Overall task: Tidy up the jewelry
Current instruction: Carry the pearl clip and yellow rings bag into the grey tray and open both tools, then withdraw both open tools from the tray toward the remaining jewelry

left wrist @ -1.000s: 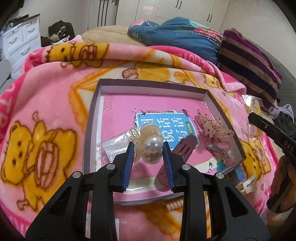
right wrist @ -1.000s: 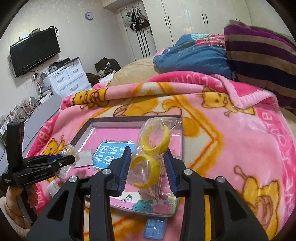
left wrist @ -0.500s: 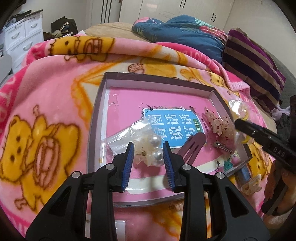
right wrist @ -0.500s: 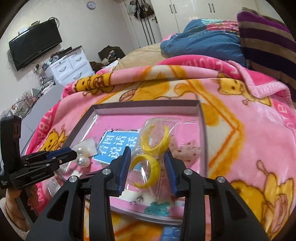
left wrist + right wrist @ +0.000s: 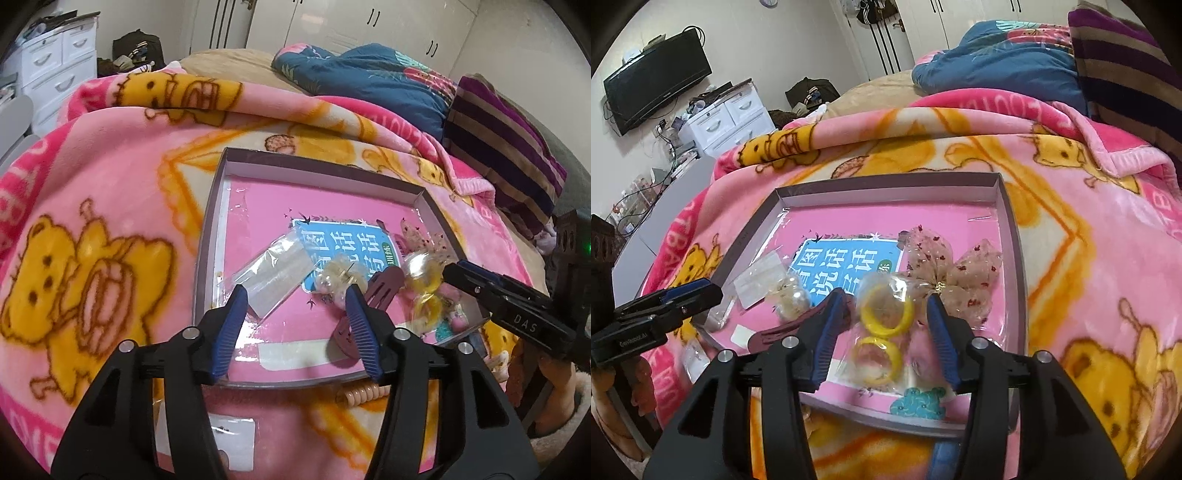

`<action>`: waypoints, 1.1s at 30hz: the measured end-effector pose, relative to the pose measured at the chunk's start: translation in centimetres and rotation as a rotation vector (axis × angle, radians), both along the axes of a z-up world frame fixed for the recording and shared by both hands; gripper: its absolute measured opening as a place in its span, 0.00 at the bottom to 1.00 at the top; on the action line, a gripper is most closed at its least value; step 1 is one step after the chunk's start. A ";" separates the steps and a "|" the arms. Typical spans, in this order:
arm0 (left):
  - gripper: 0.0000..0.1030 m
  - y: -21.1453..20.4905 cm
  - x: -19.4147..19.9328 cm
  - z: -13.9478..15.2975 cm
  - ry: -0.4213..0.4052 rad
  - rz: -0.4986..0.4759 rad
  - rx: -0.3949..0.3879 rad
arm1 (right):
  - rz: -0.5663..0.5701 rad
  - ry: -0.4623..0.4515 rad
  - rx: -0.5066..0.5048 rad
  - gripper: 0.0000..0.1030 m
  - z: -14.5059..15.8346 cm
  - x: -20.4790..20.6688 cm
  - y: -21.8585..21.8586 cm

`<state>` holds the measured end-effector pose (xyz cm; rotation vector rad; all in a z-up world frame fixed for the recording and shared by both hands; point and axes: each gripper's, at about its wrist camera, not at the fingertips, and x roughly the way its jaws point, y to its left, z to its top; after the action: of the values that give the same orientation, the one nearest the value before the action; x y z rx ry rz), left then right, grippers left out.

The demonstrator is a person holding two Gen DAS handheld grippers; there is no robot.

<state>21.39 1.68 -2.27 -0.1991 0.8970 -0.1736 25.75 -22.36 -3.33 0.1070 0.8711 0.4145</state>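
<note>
A shallow grey-rimmed tray [image 5: 321, 162] with a pink liner lies on the bed; it also shows in the right wrist view [image 5: 886, 192]. My left gripper [image 5: 295, 291] is open above a clear bag of pearl earrings [image 5: 332, 277] lying in the tray. My right gripper [image 5: 884, 299] is open around a clear bag with two yellow rings [image 5: 882, 328] resting in the tray. A maroon hair clip [image 5: 384, 284] and a speckled sheer bow [image 5: 953, 269] also lie in the tray.
A pink bear blanket [image 5: 92, 229] covers the bed. A coiled hair tie [image 5: 364, 393] and a small white card [image 5: 229, 435] lie outside the tray's near edge. Pillows and a blue quilt [image 5: 369, 77] lie behind.
My left gripper opened and let the pearl earring bag drop into the tray. My right gripper lowered the yellow ring bag into the tray and opened.
</note>
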 end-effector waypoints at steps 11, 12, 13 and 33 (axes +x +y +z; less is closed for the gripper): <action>0.74 1.3 -2.0 2.1 -0.034 0.040 -0.068 | -0.035 -0.066 0.082 0.78 3.0 -3.4 -2.6; 0.77 1.3 -2.2 2.3 -0.037 0.042 -0.069 | -0.037 -0.072 0.086 0.78 3.3 -3.7 -2.8; 0.78 1.5 -2.5 2.5 -0.041 0.048 -0.071 | -0.039 -0.076 0.088 0.79 3.5 -3.9 -2.9; 0.91 1.6 -5.7 5.7 -0.100 0.059 -0.046 | -0.010 -0.166 0.093 0.86 7.0 -8.1 -3.1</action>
<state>15.65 3.33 3.44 -0.2572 0.7877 -0.1485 17.66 -25.45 3.66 0.1600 0.6878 0.4484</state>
